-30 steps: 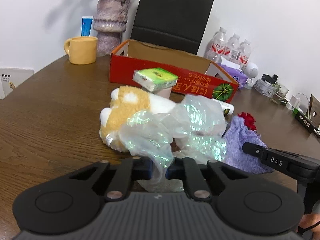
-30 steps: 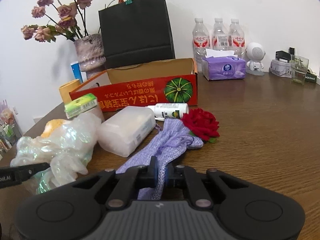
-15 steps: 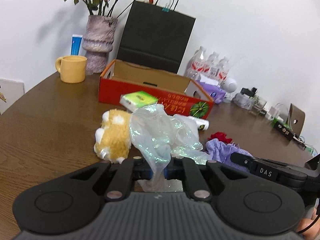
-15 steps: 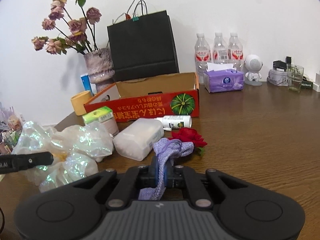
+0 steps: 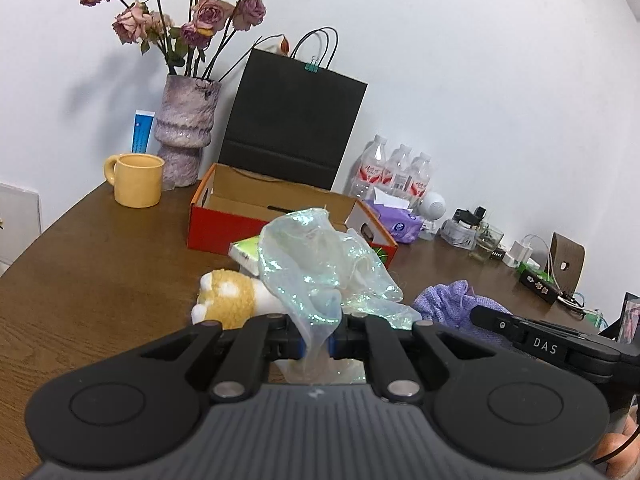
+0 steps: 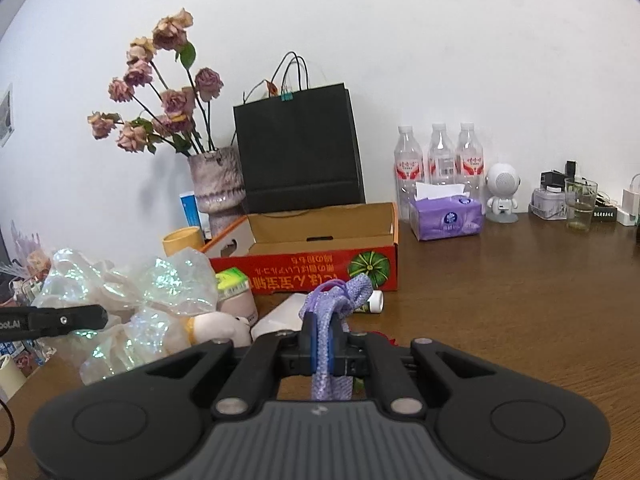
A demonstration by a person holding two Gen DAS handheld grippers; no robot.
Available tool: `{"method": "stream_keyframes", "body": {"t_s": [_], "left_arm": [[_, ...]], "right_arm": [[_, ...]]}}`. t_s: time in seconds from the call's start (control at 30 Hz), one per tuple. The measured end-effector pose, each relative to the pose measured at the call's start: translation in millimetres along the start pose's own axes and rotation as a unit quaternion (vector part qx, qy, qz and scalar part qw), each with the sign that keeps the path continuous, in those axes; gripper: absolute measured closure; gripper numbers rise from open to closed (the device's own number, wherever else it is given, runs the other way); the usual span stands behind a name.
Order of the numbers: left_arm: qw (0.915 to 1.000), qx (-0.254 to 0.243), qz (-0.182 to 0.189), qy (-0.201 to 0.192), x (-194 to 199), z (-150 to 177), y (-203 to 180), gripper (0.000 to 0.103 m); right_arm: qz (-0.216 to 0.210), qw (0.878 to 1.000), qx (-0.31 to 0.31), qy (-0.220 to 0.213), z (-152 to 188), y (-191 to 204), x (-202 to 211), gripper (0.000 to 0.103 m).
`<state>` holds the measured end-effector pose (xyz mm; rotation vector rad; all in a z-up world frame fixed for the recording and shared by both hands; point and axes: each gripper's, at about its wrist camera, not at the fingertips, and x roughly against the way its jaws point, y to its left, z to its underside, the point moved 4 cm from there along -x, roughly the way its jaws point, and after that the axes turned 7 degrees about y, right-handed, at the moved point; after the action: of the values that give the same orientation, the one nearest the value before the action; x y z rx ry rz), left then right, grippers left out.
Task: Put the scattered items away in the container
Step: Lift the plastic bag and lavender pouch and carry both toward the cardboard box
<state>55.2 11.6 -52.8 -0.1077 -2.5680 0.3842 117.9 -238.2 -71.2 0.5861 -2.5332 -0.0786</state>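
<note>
Left wrist view: compared with one second ago, the left gripper (image 5: 318,346) has come up from the table (image 5: 92,280) together with the iridescent plastic bag (image 5: 320,268). Before, the bag lay spread over the plush toy (image 5: 228,298); now it hangs bunched above the jaws, and the toy is uncovered at 9 o'clock from the bag. The jaws are pinched narrow on the lower tail of the bag. The red cardboard box (image 5: 224,228), which I judge to be the container, was seen from the side earlier and now shows its open inside, at 12 o'clock behind the bag. So the lift is done and the carry to the box can start. The gripper points a little downward toward the box. The right tool's finger enters at 4 o'clock, near the purple cloth (image 5: 452,300).

Right wrist view: the right gripper (image 6: 326,354) has also risen, and the purple mesh cloth (image 6: 340,292) is now off the table, standing up between the jaws, which are closed tight on it. The red box (image 6: 320,268) is at 12 o'clock, close behind the cloth, its inside visible. The small white bottle (image 6: 374,302) and the green packet (image 6: 232,280) are left on the table before the box. This gripper also tilts slightly down, and both tools face the box.
</note>
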Motion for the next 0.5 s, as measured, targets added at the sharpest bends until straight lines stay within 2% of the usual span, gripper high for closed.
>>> {"method": "stream_keyframes", "body": {"t_s": [0.5], "left_arm": [[0.9997,-0.003,0.003,-0.024,19,-3,1,0.093]], "right_arm": [[-0.009,1.0,0.003,-0.014,-3,6,21,0.099]]}}
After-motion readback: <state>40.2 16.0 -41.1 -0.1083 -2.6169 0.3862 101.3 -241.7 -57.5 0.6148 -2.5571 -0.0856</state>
